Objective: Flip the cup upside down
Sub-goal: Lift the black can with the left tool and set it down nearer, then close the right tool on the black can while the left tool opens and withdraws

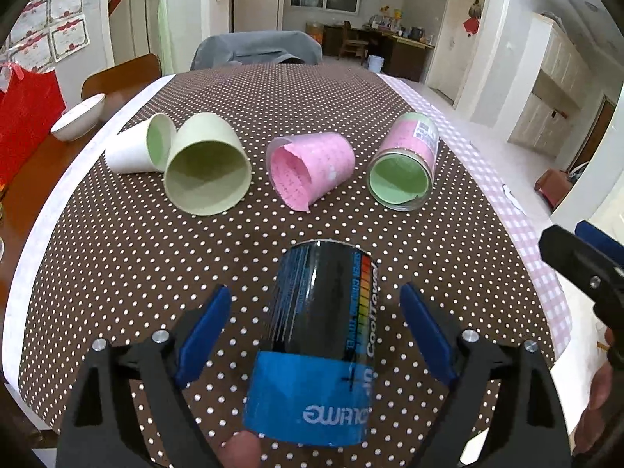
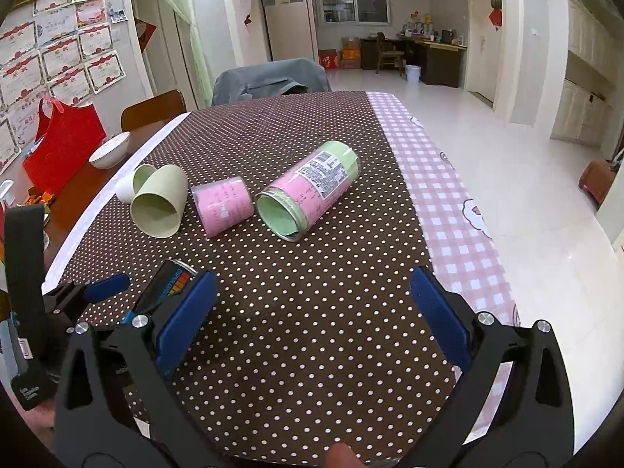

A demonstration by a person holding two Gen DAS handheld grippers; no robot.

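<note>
The left gripper is spread wide with the black-and-blue cup lying between its blue pads, which stand clear of the cup's sides on both flanks. The cup appears to lie on its side on the dotted tablecloth, blue band toward the camera and its far end pointing away; which end is the mouth is hard to tell from this angle. To do the grasp well, I would centre the pads on the black middle of the body, close squarely across its width so it cannot roll out, then lift clear before turning it mouth-down. The right gripper is also spread, holding nothing, hovering over bare cloth just to the right of the cup, so it should keep out of the turning arc. Farther off lie four more cups on their sides: a pale green cup, a white cup touching it, a pink cup and a green-and-pink jar.
</note>
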